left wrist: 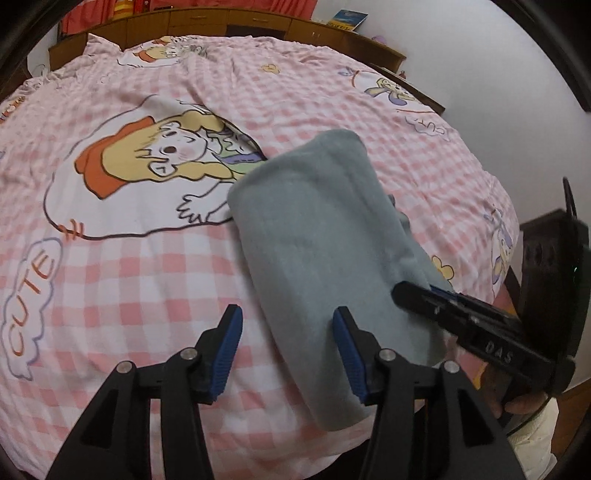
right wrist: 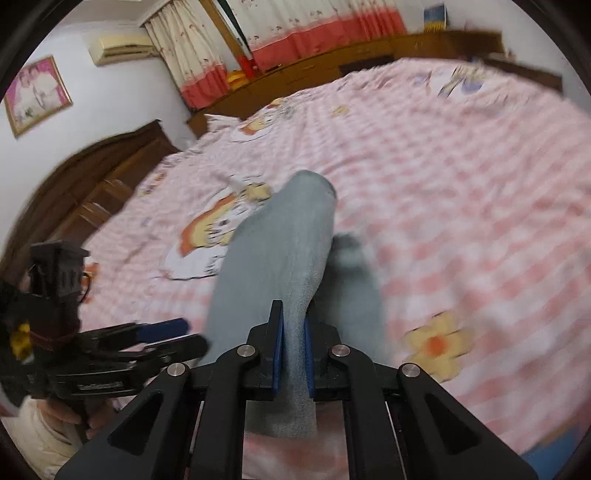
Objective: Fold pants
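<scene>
The grey-blue pants lie folded into a long strip on the pink checked bedspread. My left gripper is open over the near left edge of the strip, its right blue pad above the cloth and its left pad over the bedspread. My right gripper comes in from the right and is shut on the pants' near right edge. In the right wrist view the pants rise from between the blue pads of my right gripper, which pinch the cloth. The left gripper shows at the left, open.
A cartoon print covers the bedspread left of the pants. A wooden headboard and low wooden cabinets ring the bed. Curtains hang at the back, with a framed picture on the wall.
</scene>
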Demonstrator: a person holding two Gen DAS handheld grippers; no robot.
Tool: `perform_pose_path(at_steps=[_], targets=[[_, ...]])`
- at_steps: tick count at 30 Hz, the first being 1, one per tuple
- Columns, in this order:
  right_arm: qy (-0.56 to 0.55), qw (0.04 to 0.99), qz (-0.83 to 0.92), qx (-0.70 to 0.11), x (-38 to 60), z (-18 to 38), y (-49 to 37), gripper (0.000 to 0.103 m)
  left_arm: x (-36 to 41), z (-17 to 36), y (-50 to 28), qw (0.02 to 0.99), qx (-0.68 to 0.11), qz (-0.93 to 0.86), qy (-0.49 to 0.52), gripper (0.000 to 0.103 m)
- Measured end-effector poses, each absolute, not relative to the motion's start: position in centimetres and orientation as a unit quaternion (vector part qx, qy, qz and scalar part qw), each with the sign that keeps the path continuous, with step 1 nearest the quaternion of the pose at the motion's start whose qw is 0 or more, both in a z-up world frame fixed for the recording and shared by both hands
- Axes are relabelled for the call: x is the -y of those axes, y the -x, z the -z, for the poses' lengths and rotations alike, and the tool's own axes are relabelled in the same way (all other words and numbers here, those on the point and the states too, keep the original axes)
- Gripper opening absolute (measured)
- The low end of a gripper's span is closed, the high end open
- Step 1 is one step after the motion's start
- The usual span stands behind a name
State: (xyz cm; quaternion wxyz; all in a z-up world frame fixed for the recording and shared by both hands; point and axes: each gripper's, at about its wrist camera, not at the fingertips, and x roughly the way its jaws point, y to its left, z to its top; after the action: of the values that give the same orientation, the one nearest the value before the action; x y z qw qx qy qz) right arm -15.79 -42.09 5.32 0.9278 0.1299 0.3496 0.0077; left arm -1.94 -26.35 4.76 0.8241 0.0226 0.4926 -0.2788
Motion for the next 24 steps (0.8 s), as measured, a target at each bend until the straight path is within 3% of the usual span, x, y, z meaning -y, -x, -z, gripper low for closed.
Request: perform_pose_path(at_steps=[2, 5, 7, 9, 11, 16, 17, 18, 21, 24], targets=[[-0.121, 0.918, 0.013, -0.378, 42.9, -3.9, 15.2, 0.012, 26.8, -4.7, 1.9, 0.821, -0.491, 0.290, -0.019, 0.055], [-0.130, 0.911, 0.029, -0.390, 43.9, -2.5, 15.2, 0.025, 27.3, -4.3, 1.9, 0.817, -0.488, 0.306, -0.007, 0.067], [-0.165, 0.913, 0.011, -0.374, 44.5, -2.7, 15.7, 0.030, 28.0, -4.0, 1.6, 0.812, -0.491, 0.316, 0.002, 0.068], [-0.183, 0.912, -0.003, -0.366, 44.8, -2.7, 16.0, 0.044, 28.6, -3.3, 1.2, 0.804, -0.501, 0.320, 0.010, 0.068], [-0.172, 0.913, -0.001, -0.371, 44.4, -2.1, 15.4, 0.050, 28.9, -2.6, 0.8, 0.799, -0.508, 0.321, 0.024, 0.068], [-0.196, 0.908, -0.010, -0.370, 44.6, 0.6, 14.2, 0.060, 29.0, -0.9, -0.4, 0.793, -0.521, 0.311, 0.055, 0.073], [-0.205, 0.909, -0.013, -0.364, 44.6, 0.7, 14.4, 0.056, 29.0, -0.7, -0.5, 0.793, -0.519, 0.312, 0.062, 0.074], [-0.210, 0.910, -0.023, -0.358, 44.4, 0.6, 14.6, 0.040, 29.1, -0.5, -0.6, 0.794, -0.517, 0.314, 0.066, 0.075], [-0.203, 0.917, -0.022, -0.342, 43.5, 0.0, 15.4, 0.028, 29.7, -0.2, -0.7, 0.798, -0.510, 0.316, 0.060, 0.075], [-0.223, 0.918, -0.039, -0.325, 43.4, -0.8, 16.2, 0.020, 30.8, -0.3, -0.3, 0.798, -0.502, 0.330, 0.051, 0.056]])
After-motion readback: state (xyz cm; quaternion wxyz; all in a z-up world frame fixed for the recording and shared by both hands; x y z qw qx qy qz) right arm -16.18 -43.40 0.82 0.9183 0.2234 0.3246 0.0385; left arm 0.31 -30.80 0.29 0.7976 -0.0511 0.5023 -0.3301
